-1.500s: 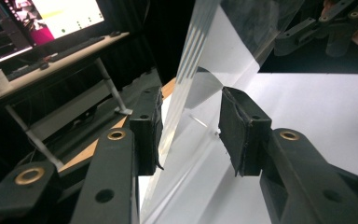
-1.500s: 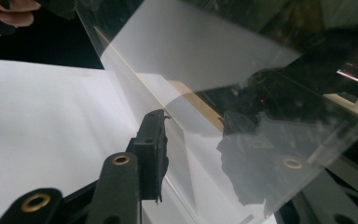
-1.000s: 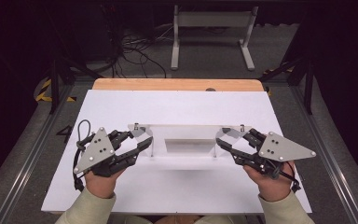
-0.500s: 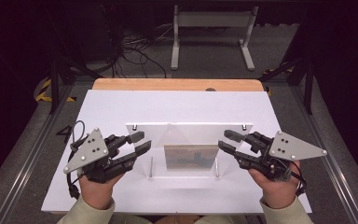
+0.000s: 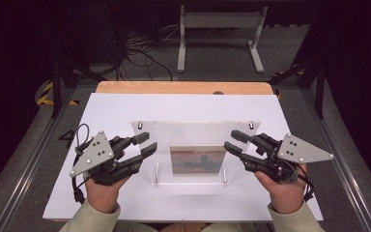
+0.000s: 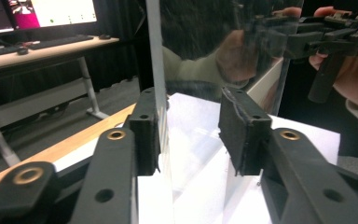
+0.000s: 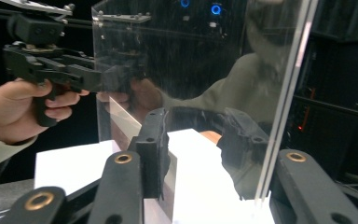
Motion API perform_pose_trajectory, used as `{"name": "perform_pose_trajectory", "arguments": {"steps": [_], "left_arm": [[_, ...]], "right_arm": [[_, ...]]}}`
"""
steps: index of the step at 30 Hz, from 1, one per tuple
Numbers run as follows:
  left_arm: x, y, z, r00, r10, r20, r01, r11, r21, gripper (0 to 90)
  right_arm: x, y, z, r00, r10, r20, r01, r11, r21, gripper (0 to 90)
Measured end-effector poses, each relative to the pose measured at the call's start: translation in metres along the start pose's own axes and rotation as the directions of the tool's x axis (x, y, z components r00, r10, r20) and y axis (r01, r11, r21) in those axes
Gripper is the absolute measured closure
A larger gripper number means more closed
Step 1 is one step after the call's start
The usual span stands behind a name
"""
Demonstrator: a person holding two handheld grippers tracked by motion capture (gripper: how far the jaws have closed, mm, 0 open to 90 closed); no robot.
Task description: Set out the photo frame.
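A clear acrylic panel stands on the white board, with a small picture low in its middle and a screw at each top corner. My left gripper straddles its left edge and my right gripper its right edge. Both pairs of jaws have just been opening. In the left gripper view the panel passes between the pads of my gripper, close by one pad and well apart from the other. In the right gripper view the panel runs between the spread jaws of that gripper.
The white board lies on a table with a wooden far edge. Beyond it on the dark floor are a white stand and cables. A desk with a monitor shows far off in the left gripper view.
The panel has swung from nearly edge-on to facing the camera, so its picture shows. Both hands have come nearer and slightly outward, and both pairs of jaws have widened.
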State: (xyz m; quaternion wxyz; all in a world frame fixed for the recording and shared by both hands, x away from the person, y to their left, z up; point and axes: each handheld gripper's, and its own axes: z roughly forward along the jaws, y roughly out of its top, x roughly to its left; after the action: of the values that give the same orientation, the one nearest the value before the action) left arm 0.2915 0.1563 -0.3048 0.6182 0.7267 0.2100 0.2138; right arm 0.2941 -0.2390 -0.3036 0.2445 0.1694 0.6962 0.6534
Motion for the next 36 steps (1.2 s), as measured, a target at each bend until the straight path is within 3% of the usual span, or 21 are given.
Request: {"name": "perform_pose_trajectory", "arguments": {"steps": [10, 27, 34, 36], "left_arm": [[0.013, -0.014, 0.012, 0.9994, -0.030, -0.016, 0.030, 0.9990, 0.033, 49.8], [0.026, -0.035, 0.029, 0.9972, -0.056, -0.050, 0.060, 0.9934, 0.098, 47.1], [0.030, -0.038, 0.029, 0.9960, -0.068, -0.058, 0.074, 0.9916, 0.106, 44.0], [0.031, -0.038, 0.028, 0.9951, -0.079, -0.059, 0.085, 0.9905, 0.108, 39.4]], "right_arm": [[-0.013, -0.016, 0.009, 0.9989, 0.027, 0.037, -0.030, 0.998, 0.061, 54.8], [-0.025, -0.038, 0.022, 0.9953, 0.058, 0.077, -0.067, 0.990, 0.126, 50.9], [-0.028, -0.042, 0.022, 0.9923, 0.072, 0.101, -0.087, 0.986, 0.146, 43.6], [-0.028, -0.042, 0.021, 0.9905, 0.070, 0.118, -0.089, 0.983, 0.159, 36.4]]}}
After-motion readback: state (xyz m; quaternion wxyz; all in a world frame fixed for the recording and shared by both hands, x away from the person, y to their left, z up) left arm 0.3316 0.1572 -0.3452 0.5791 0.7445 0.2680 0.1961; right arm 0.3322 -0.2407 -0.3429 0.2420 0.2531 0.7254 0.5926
